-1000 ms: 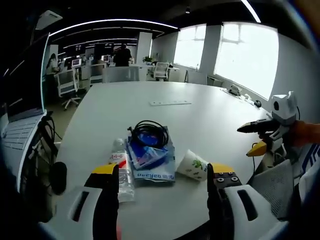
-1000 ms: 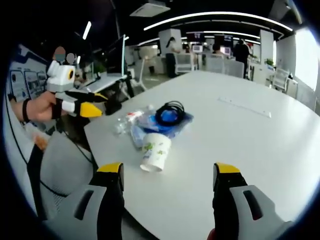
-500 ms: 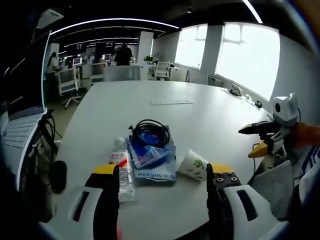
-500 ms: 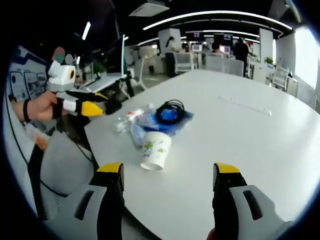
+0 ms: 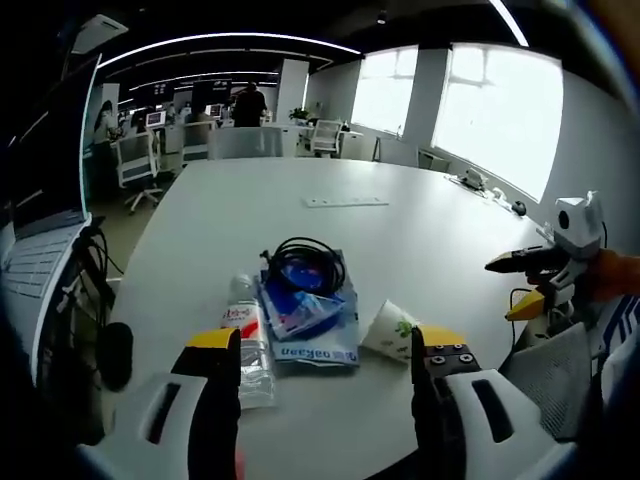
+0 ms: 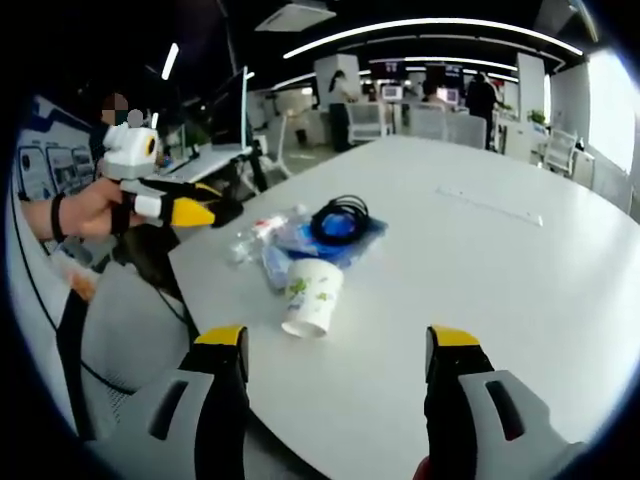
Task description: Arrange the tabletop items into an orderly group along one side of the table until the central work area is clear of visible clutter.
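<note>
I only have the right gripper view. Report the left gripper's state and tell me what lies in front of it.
Observer: The left gripper is open with nothing between its jaws. The water bottle lies just ahead of one jaw.
Operator: Give me the bottle's position against the blue packet.
Observer: It lies flat beside the blue packet, with its red-and-white label facing up.
Operator: Now place the cup for me.
Observer: The paper cup lies on its side at the packet's other edge, just ahead of the left gripper's other jaw.
</note>
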`<move>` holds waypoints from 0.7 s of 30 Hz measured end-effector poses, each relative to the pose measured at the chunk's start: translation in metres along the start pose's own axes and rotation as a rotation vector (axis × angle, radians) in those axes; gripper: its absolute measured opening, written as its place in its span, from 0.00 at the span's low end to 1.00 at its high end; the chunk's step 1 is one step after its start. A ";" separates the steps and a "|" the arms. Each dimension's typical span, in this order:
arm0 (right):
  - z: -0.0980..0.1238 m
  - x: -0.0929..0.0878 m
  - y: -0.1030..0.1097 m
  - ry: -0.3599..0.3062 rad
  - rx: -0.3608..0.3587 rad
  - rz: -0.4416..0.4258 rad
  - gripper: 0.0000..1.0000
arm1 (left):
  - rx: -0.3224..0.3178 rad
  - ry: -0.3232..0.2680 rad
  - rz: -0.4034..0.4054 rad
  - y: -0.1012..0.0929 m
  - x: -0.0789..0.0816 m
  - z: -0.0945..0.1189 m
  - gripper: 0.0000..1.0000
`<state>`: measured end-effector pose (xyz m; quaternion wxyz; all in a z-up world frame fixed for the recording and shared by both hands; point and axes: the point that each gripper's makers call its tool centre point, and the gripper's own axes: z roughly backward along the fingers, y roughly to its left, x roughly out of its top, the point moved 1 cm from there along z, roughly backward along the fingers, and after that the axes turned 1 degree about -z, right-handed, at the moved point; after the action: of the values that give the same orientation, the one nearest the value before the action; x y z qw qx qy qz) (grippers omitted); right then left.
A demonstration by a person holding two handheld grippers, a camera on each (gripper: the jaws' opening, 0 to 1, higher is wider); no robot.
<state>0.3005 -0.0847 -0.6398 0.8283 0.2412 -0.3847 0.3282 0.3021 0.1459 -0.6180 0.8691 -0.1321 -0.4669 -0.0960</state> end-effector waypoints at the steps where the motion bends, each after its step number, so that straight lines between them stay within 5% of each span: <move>1: 0.000 0.000 -0.001 -0.001 -0.002 -0.005 0.71 | 0.001 0.003 -0.002 0.001 0.000 -0.001 0.70; 21: -0.005 -0.012 0.000 0.026 0.000 -0.038 0.69 | 0.027 0.057 -0.003 0.020 -0.007 -0.021 0.67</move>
<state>0.2974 -0.0860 -0.6522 0.8393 0.2443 -0.3693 0.3154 0.3208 0.1588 -0.6379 0.8836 -0.1168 -0.4435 -0.0947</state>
